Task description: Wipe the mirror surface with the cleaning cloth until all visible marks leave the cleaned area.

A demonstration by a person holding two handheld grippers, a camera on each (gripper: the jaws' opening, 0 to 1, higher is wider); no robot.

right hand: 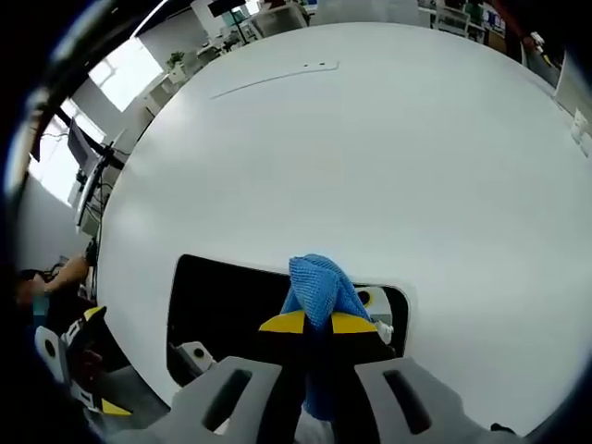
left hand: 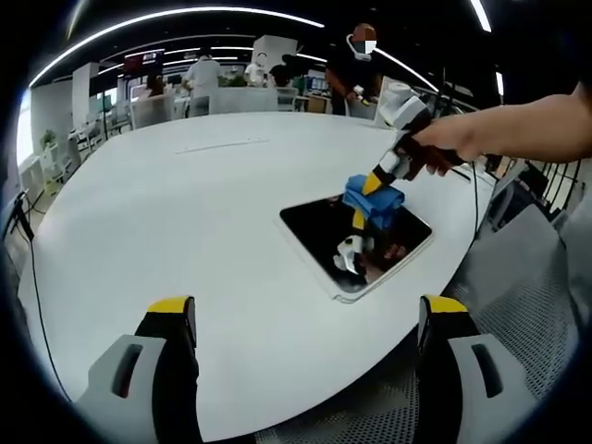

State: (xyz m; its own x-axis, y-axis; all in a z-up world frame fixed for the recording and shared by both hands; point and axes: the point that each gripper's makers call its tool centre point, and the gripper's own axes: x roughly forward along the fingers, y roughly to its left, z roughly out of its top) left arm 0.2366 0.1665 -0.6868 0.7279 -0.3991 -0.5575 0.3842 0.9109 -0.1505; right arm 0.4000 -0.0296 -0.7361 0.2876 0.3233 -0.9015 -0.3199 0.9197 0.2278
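Note:
A dark rectangular mirror point(left hand: 324, 231) with a white frame lies flat near the edge of the white table point(left hand: 166, 203). In the left gripper view my right gripper point(left hand: 379, 178), held by a hand point(left hand: 462, 139), presses a blue cloth point(left hand: 377, 201) onto the mirror's far corner. My left gripper point(left hand: 308, 310) hovers over the table in front of the mirror, jaws wide apart and empty. In the right gripper view the right gripper point(right hand: 317, 322) is shut on the blue cloth point(right hand: 319, 282), which rests on the mirror point(right hand: 231, 305). The left gripper point(right hand: 69, 356) shows at the left edge.
Several people point(left hand: 356, 65) and chairs point(left hand: 157, 109) are beyond the table's far side. A grey mesh chair point(left hand: 527, 277) sits to the right of the table's edge. A black cable point(left hand: 37, 287) hangs off the table's left. The wide white table point(right hand: 370, 139) stretches beyond the mirror.

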